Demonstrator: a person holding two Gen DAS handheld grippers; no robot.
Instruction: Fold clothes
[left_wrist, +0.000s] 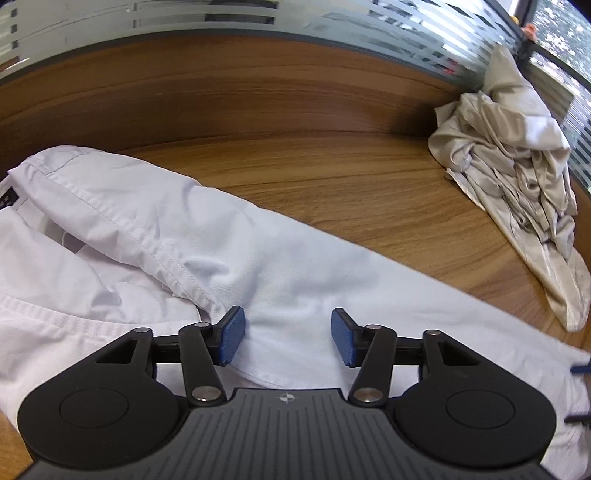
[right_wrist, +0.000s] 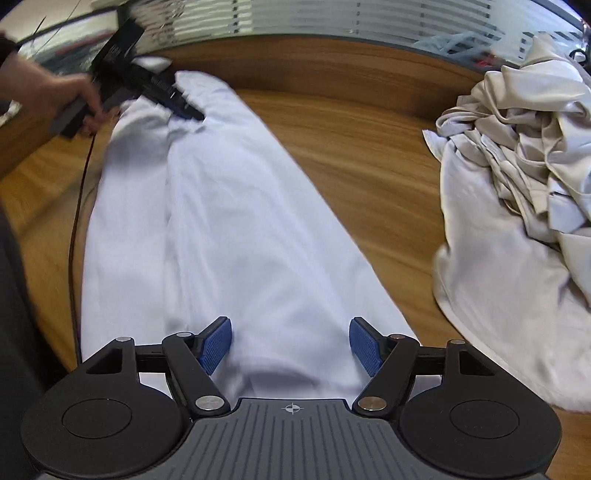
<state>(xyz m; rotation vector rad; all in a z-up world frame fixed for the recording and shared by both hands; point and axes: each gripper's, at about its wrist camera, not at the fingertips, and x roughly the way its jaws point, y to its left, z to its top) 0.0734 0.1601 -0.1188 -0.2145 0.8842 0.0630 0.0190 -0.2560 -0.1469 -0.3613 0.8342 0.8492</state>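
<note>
Blue pads of the right claw sit nearest the lens, spread wide with nothing between them, low over the near end of the white garment. Left claw likewise gapes, holding nothing, over the garment's other end; in the right view it shows at 11 o'clock, carried by a hand.

White garment: lies stretched long and narrow on the wooden counter, running from 6 toward 11 o'clock in the right view. Stitched hems and a doubled-over band in the left view (collar or waistband, cannot tell which).

Handling, judged: thin woven cloth, light, limp, no stiffness to carry a fold by itself, so it will sag from any single pinch. Best hold is at corners or along a stitched hem, where layers are thicker and less likely to slip from the pads.

Count: 1 white garment laid out; 1 crumpled beige heap at 2 o'clock (pieces within it uncountable); 2 claws.
</note>
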